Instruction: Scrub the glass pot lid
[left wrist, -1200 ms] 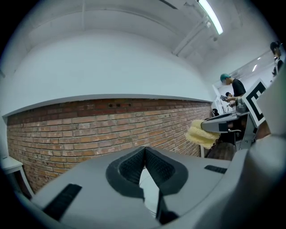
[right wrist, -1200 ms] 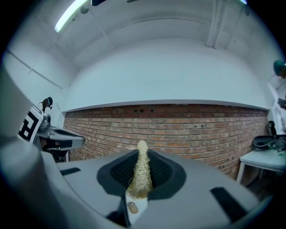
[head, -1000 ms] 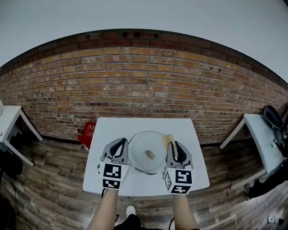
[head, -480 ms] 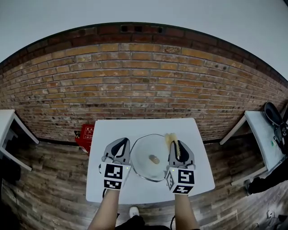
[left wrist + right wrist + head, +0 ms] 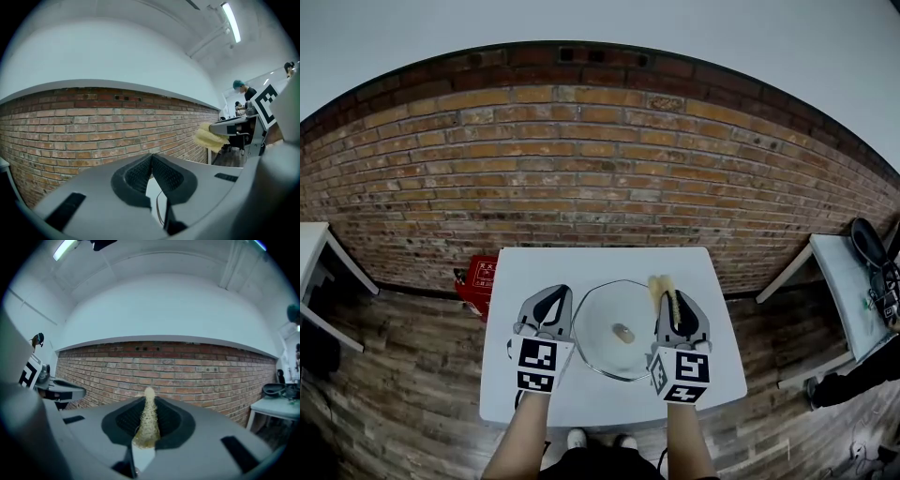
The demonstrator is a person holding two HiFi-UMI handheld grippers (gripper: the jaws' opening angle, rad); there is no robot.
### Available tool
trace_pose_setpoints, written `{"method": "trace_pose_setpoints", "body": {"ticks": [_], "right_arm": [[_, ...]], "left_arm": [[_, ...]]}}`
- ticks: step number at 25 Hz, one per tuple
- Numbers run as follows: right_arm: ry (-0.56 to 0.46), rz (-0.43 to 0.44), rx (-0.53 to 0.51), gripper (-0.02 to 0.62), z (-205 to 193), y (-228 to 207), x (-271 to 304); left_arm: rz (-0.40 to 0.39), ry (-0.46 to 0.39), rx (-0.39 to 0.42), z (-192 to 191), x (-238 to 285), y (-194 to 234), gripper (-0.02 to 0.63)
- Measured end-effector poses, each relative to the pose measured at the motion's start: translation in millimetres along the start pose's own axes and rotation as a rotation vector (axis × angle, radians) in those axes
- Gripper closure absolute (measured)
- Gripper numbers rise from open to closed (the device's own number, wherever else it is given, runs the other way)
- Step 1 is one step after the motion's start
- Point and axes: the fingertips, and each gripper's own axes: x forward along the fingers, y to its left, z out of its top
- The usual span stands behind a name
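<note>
Now lid [image 5: 605, 319] knob-up, scrubber [image 5: 658, 285] toward wall [image 5: 581, 187].

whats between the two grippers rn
The glass lid lies between the left gripper and the right gripper, which holds a sponge. The head view shows it.

- The lid [image 5: 609, 314] lay on the table [image 5: 534, 267], between the left gripper [image 5: 559, 292] and the right gripper [image 5: 673, 298].
- The scrubber [image 5: 660, 286] sat between the right gripper's jaws, poking out ahead of them by the lid's right edge.
- A brick wall [image 5: 600, 169] ran beyond the table, ahead of both grippers.
- A box [image 5: 478, 279] sat on the floor [image 5: 403, 375], left of the left gripper.
</note>
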Motion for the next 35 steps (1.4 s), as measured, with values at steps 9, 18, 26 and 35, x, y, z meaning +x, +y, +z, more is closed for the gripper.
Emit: {"method": "trace_pose_setpoints", "body": {"ticks": [9,18,26,35], "right_arm": [[0.015,0.03,0.014,0.537,-10,-14,8],[0.018,0.078,0.028,0.537,-18,-26,13],[0.021,0.091,0.031,0.537,-20,-38,18],[0.045,0.09,0.027,0.537,-34,-44,30]], "left_arm": [[0.017,0.03,0.012,-4,10,-8,0.595],[0.053,0.051,0.022,-5,12,-16,0.595],[0.053,0.069,0.013,-7,26,-24,0.595],[0.05,0.086,-0.001,-18,44,-21,0.595]]}}
